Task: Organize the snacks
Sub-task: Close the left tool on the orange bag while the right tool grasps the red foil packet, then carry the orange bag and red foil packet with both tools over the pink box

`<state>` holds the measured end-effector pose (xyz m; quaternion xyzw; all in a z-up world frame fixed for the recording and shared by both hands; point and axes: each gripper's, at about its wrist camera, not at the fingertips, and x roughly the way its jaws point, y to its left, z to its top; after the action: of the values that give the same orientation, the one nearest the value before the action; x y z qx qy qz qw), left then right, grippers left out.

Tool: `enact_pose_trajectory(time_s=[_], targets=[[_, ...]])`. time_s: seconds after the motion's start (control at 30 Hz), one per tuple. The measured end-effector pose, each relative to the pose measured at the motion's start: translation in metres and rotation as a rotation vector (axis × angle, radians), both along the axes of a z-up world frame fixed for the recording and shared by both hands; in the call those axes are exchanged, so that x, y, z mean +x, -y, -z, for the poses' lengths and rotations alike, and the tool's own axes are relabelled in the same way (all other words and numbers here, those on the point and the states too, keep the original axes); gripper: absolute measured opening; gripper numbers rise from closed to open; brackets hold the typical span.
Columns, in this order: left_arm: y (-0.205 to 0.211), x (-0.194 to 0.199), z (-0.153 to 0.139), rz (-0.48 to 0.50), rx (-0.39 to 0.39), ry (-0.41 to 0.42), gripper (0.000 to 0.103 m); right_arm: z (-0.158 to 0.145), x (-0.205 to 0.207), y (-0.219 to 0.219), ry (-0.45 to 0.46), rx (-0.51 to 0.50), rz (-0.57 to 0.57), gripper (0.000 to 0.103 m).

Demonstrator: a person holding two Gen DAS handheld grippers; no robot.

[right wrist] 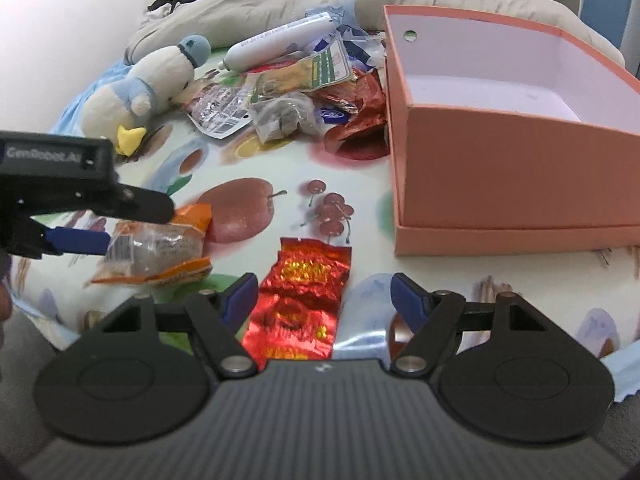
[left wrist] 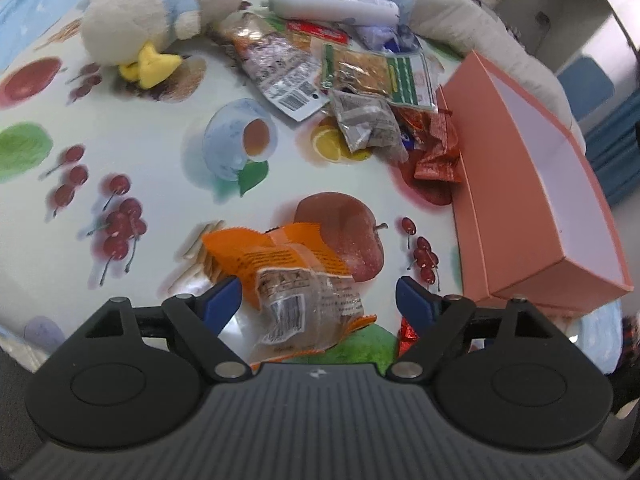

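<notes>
1. Left wrist view: left gripper (left wrist: pixel 318 294) has its fingers spread wide around an orange snack packet (left wrist: pixel 296 280) lying on the fruit-print cloth (left wrist: pixel 160 128), not pinching it.
2. Right gripper (right wrist: pixel 324 296) stands wide over a red foil packet (right wrist: pixel 304 292), near the empty pink box (right wrist: pixel 500 176).
3. More snacks (right wrist: pixel 288 92) lie heaped toward the cloth's far edge.
</notes>
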<state>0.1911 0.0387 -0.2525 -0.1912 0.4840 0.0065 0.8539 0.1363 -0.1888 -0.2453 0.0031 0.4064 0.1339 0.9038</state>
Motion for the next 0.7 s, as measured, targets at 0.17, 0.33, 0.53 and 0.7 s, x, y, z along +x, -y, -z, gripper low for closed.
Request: enact_pose_trajectory(time_s=[0.17,0.33,0.53,0.7], targets=[[0.016,0.01,0.005,0.027,0.116,-0.023,0.086,0.008,0.01,-0.007,-0.004,-0.023,-0.035,0.063],[0.017,0.018,0.019,0.012,0.141,-0.077,0.083,0.013,0.018,-0.011,-0.027,-0.031,-0.064,0.062],[0.017,0.02,0.029,0.001,0.116,-0.089,0.081,0.017,0.018,-0.014,-0.028,-0.055,-0.074,0.062],[0.016,0.016,0.031,0.004,0.099,-0.059,0.075,0.022,0.015,-0.016,-0.024,-0.073,-0.094,0.061]])
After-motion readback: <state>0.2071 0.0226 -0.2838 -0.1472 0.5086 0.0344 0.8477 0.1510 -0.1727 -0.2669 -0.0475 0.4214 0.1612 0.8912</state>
